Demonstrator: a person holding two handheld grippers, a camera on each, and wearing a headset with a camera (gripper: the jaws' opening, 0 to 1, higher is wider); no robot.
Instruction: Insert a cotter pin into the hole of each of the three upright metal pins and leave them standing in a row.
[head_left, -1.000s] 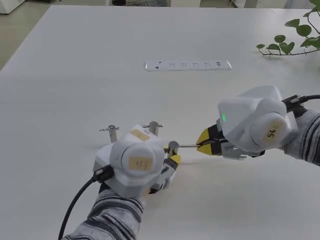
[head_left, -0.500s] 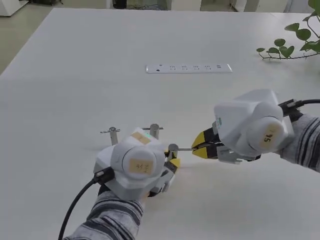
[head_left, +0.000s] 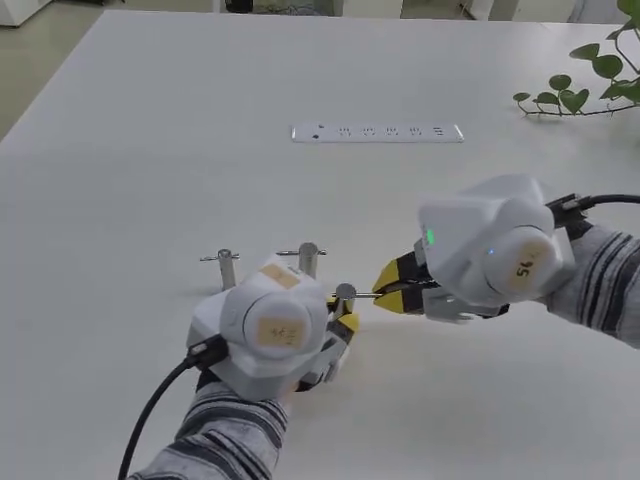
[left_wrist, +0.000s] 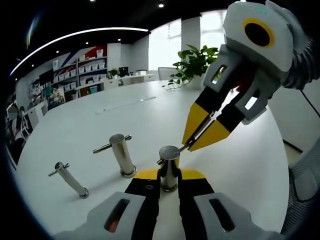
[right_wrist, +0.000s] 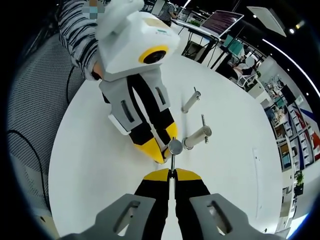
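Three upright metal pins stand in a row on the white table (head_left: 150, 130). The far pin (head_left: 226, 267) and middle pin (head_left: 307, 257) each carry a cotter pin through the top. My left gripper (left_wrist: 169, 181) is shut on the third metal pin (left_wrist: 169, 166), also seen as the near pin (head_left: 344, 297). My right gripper (right_wrist: 172, 174) is shut on a thin cotter pin (right_wrist: 172, 162), whose tip passes through the head of that pin (right_wrist: 175, 146). From the right, the right gripper (left_wrist: 200, 131) enters the left gripper view, holding the cotter pin (left_wrist: 184, 147).
A white power strip (head_left: 377, 132) lies farther back on the table. A green trailing plant (head_left: 590, 80) sits at the far right corner. Shelves and desks fill the room behind.
My right gripper has moved left with the cotter pin, pushing it further into the head of the third pin. The left gripper has stayed put.
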